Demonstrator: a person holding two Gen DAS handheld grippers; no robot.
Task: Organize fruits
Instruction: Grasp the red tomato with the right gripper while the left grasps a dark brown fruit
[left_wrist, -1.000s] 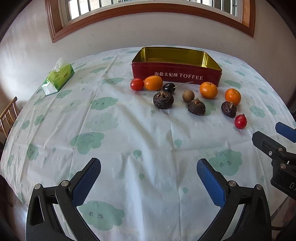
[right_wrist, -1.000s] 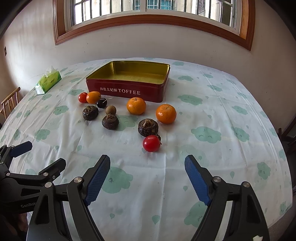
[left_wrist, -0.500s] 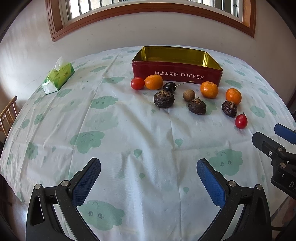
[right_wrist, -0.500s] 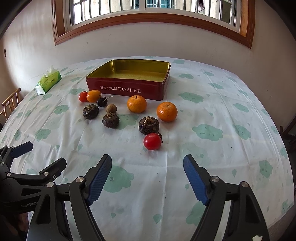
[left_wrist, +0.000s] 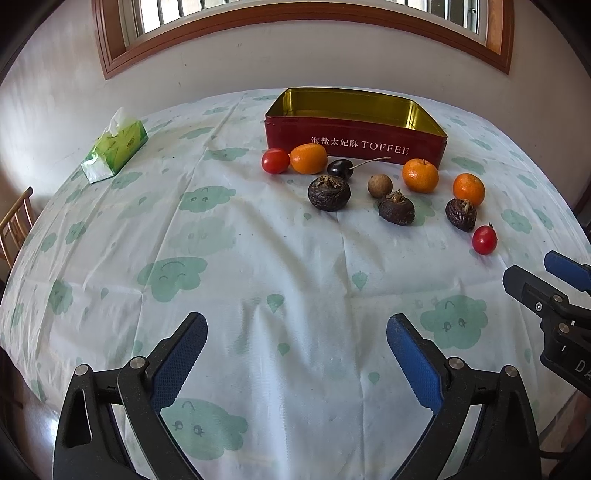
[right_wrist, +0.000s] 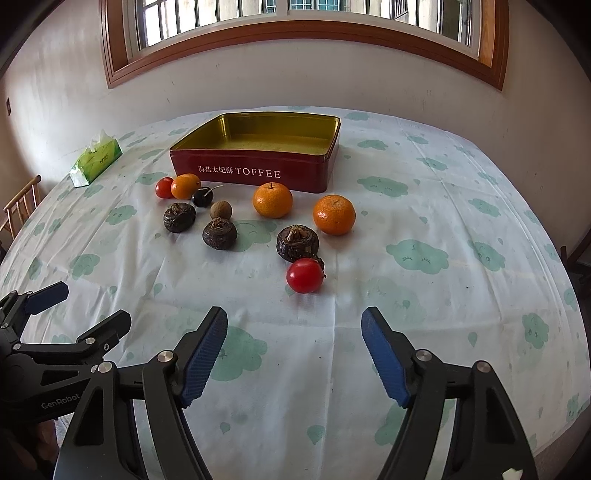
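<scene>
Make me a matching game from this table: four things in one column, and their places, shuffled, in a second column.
Things:
1. tin
2. tissue pack
3. cherry
4. red tomato

Places:
A. nearest the right tool
B. far left of the table
C. behind all the fruit, open and empty
D. beside the oval orange fruit

Pairs: 1-C, 2-B, 3-D, 4-A

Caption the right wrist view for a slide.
Right gripper closing on nothing, before loose fruit and empty toffee tin.
</scene>
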